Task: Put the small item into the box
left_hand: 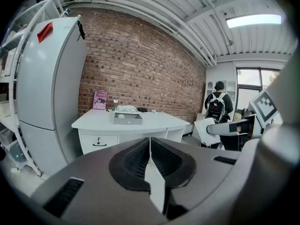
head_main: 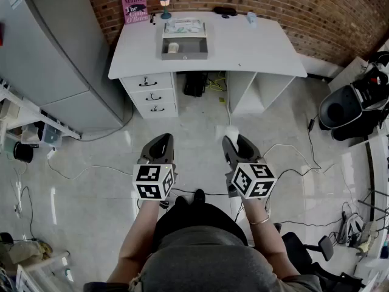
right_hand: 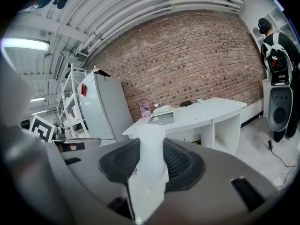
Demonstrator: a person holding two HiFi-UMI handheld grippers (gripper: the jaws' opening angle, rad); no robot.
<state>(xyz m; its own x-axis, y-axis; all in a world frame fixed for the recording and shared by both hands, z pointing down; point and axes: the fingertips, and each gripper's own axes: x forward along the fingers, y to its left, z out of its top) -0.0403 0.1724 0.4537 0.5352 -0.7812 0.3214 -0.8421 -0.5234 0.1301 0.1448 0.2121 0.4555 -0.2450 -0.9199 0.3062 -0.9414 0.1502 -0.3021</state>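
The left gripper has its two fingers pressed together on nothing, while the right gripper pinches the one small white item between its two fingers. Both are near, well apart from the one grey box on the far white counter.

Bright, even indoor light fills the room. The white desk is nearly washed out on top and throws a soft shadow beneath itself. On the glossy floor in front of the desk lie pale streaks of glare. High above the desk a ceiling lamp blows out white. Both gripper views bulge, with black corners. There the desk is sharp, but the left tongs, the right tongs and the small item in the right tongs are blurred.
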